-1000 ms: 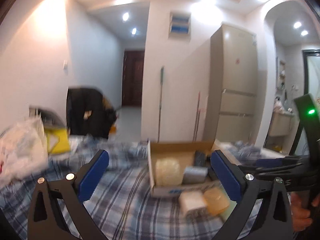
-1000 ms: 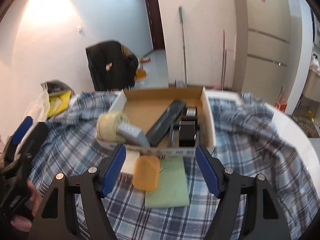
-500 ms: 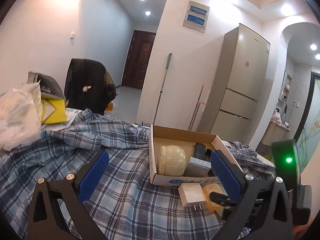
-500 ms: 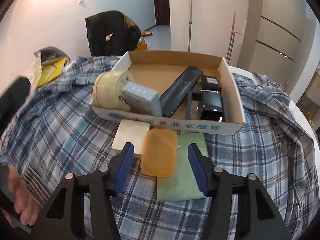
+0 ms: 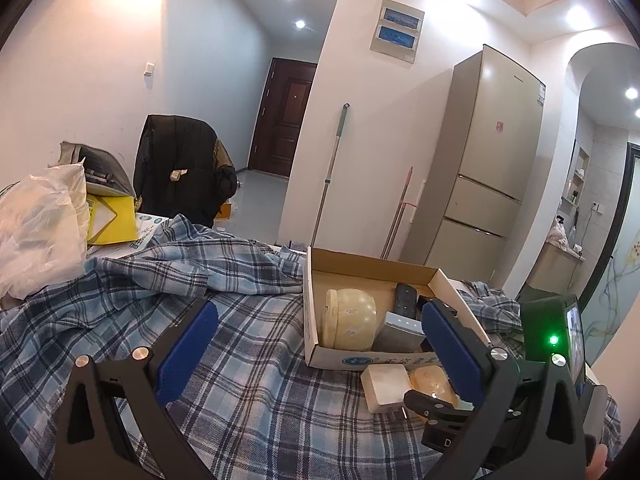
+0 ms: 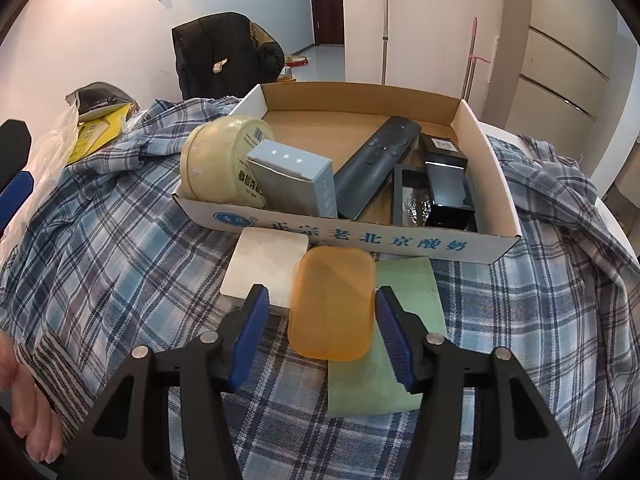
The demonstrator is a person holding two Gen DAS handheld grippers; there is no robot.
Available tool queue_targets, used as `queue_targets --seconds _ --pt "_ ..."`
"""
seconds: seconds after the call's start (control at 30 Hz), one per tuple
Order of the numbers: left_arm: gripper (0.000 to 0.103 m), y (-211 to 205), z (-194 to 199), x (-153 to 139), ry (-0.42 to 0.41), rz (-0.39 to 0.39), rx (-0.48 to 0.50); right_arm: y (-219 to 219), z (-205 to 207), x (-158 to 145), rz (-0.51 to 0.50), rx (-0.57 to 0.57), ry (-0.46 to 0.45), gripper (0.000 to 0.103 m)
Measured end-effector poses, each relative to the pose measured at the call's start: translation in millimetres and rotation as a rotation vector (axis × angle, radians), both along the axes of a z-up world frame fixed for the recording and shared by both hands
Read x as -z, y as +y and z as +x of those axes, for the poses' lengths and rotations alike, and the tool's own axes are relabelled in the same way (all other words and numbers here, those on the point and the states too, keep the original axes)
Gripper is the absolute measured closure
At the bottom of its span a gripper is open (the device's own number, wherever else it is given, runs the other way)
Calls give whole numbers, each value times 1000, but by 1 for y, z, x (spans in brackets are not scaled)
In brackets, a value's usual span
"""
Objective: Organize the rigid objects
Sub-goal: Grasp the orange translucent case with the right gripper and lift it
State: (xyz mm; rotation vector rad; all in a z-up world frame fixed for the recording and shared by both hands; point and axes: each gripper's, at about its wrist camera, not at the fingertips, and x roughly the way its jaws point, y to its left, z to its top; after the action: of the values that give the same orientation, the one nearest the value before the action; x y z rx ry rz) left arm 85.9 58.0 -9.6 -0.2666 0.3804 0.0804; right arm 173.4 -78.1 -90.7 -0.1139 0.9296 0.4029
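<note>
Right claw (image 6: 318,300) was pointed down at the plaid cloth (image 6: 100,240), and I had it at a middling width, straddling the orange case (image 6: 332,304). The pad on the 3 o'clock side sat right at the case's edge. The pad on the 9 o'clock side stood a little off it, over a corner of the white block (image 6: 264,268), so I could not call that a grip. The case lay flat on the cloth outside the cardboard box (image 6: 360,240), just short of the printed front wall, which ran across at its 12 o'clock. The white block was tucked against the case at 10 o'clock. A green sheet (image 6: 404,280) lay partly under the case and stretched away toward 3 and 5 o'clock. Inside the box, a cream tub (image 6: 220,160) lay on its side in the 9 o'clock corner. A grey carton (image 6: 292,180) leaned against it, a dark remote (image 6: 376,164) ran diagonally through the middle, and a glossy black box (image 6: 448,184) sat toward 3 o'clock. Over on the left wrist camera, the left claw (image 5: 320,316) was spread wide with nothing between its pads. It was held low over the cloth, with the box ahead at about 1 o'clock. The hand (image 6: 24,400) carrying it showed at 8 o'clock in the right wrist view.
</note>
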Motion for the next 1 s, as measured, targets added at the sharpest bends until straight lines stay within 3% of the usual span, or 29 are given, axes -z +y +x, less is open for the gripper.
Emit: queue_targets --seconds 0.3,0.4,0.63,0.83,1.0 --pt "0 -4 4 2 10 12 20 1 -2 3 -12 -6 24 60" --pt "0 -5 4 2 10 12 22 -11 -2 -2 20 17 53 60" --pt "0 -6 3 2 9 23 30 -44 -9 -19 7 55 -12 60" --pt "0 -11 1 1 10 54 21 -76 -3 -8 30 137 0 60" --pt "0 -18 2 -1 29 106 18 -77 4 -1 22 133 16 60"
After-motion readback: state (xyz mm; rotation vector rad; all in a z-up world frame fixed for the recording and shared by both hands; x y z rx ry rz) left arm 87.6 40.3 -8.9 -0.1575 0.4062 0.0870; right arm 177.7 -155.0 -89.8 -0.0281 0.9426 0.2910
